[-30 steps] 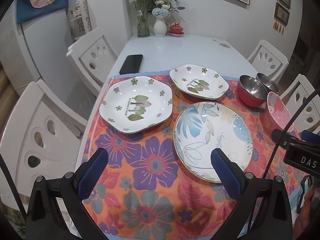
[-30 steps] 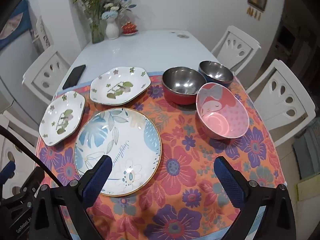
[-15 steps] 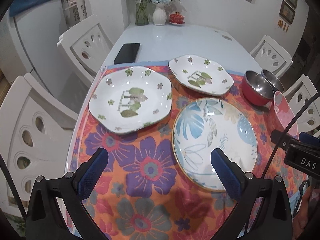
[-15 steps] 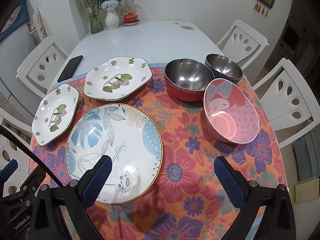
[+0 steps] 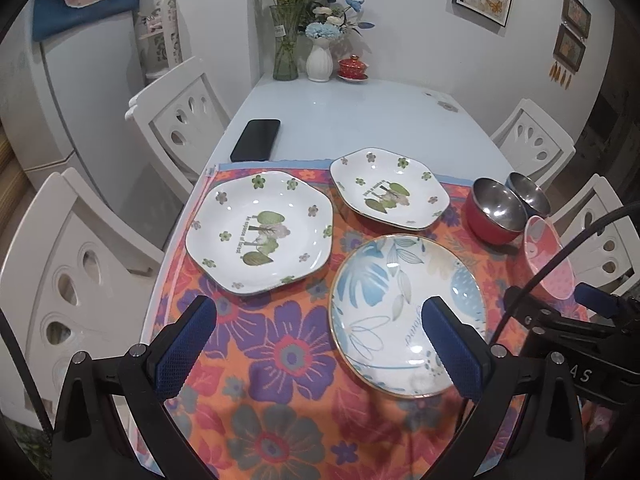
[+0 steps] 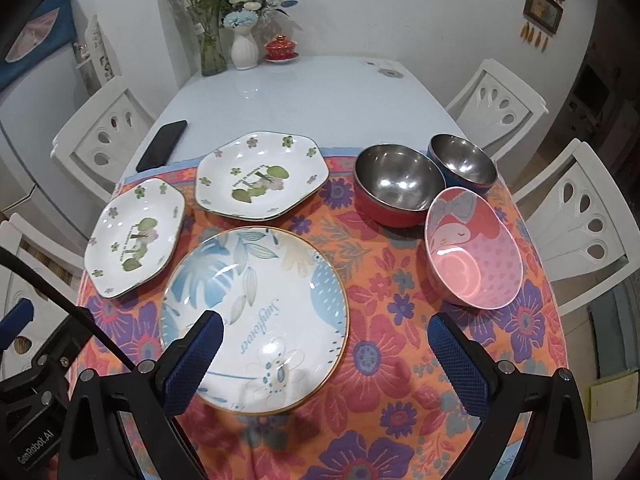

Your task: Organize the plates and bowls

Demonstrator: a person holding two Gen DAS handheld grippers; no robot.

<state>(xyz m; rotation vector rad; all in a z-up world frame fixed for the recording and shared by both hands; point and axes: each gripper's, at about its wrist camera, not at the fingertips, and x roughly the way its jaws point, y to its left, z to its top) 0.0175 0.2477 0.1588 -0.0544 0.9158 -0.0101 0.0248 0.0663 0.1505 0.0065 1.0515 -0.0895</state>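
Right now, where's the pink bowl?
The pink bowl sits on the right side of the floral cloth in the right wrist view, just in front of the red bowl and blue bowl.

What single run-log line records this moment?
left gripper: open, empty | right gripper: open, empty | round blue-leaf plate, pink bowl: on floral cloth, untouched

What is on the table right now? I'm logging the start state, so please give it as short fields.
plates: two white floral plates, one round blue-leaf plate
bowls: red steel bowl, blue steel bowl, pink bowl
surface: flowered cloth
other: phone
left gripper: open, empty
right gripper: open, empty
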